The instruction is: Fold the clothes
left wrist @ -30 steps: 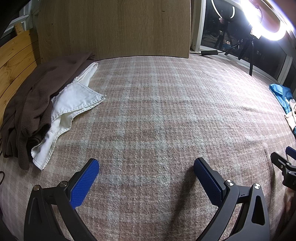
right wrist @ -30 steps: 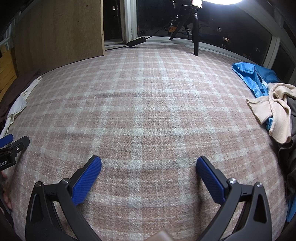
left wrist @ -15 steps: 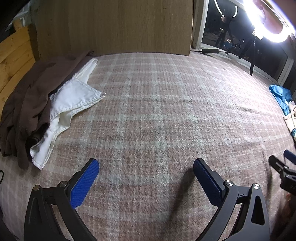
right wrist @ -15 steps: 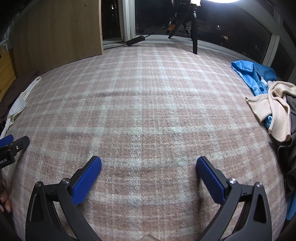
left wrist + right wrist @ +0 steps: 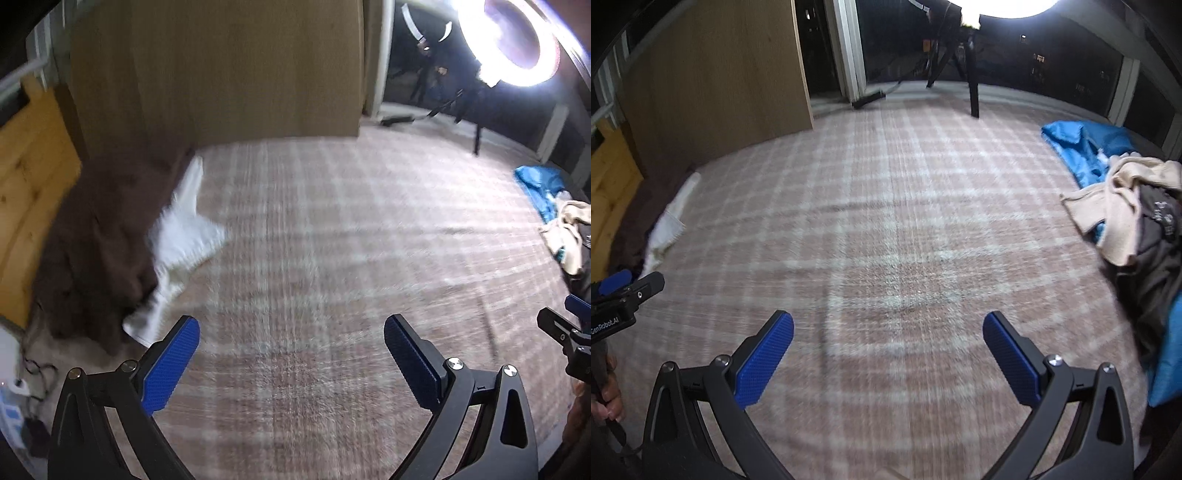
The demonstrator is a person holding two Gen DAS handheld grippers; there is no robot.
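Both the left gripper [image 5: 291, 354] and right gripper [image 5: 888, 349] hover wide open, empty; clothes piles flank the blanket [image 5: 886, 229], leaving folding room.

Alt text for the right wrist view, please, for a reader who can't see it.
The right claw hangs open and empty over a pink plaid blanket. A heap of blue, beige and dark clothes lies at right; a white garment lies at left.
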